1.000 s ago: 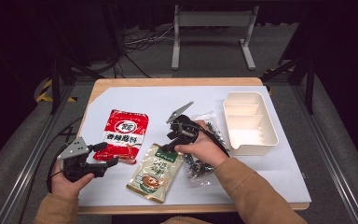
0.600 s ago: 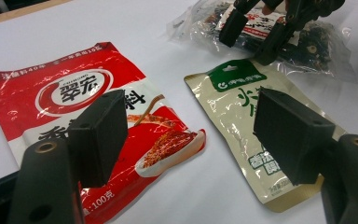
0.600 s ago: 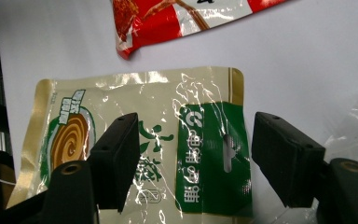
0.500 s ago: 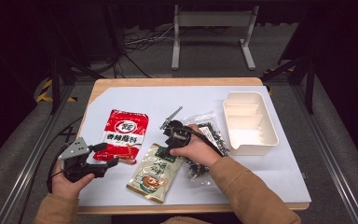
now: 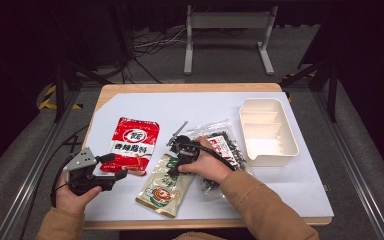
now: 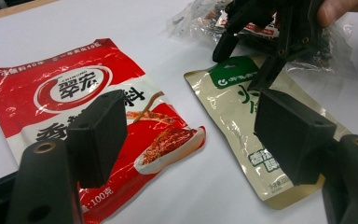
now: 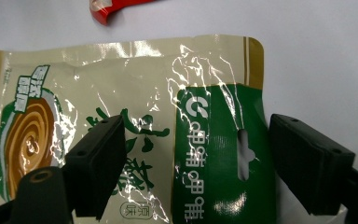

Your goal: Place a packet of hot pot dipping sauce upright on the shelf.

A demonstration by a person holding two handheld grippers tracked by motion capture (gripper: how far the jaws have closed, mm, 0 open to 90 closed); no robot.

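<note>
A beige and green sauce packet (image 5: 166,186) lies flat at the front middle of the white sheet. My right gripper (image 5: 176,166) points down over its green top end, open, with one jaw on each side of the hang hole. In the right gripper view the packet (image 7: 135,79) lies between the spread jaws of that gripper (image 7: 198,158). A red seasoning packet (image 5: 136,144) lies to the left. My left gripper (image 5: 114,166) hovers open at the red packet's near right corner. In the left gripper view, that gripper (image 6: 193,126) frames the red packet (image 6: 74,98) and the beige packet (image 6: 235,112).
A clear bag of dark contents (image 5: 226,144) lies under the right wrist. A white divided tray (image 5: 280,150) stands at the right, holding nothing. The white sheet covers a wooden table (image 5: 190,87). A metal stand (image 5: 227,22) is on the floor behind.
My right gripper has moved left and toward the front, from over the clear bag to the beige packet's green top. The left gripper has stayed put.
</note>
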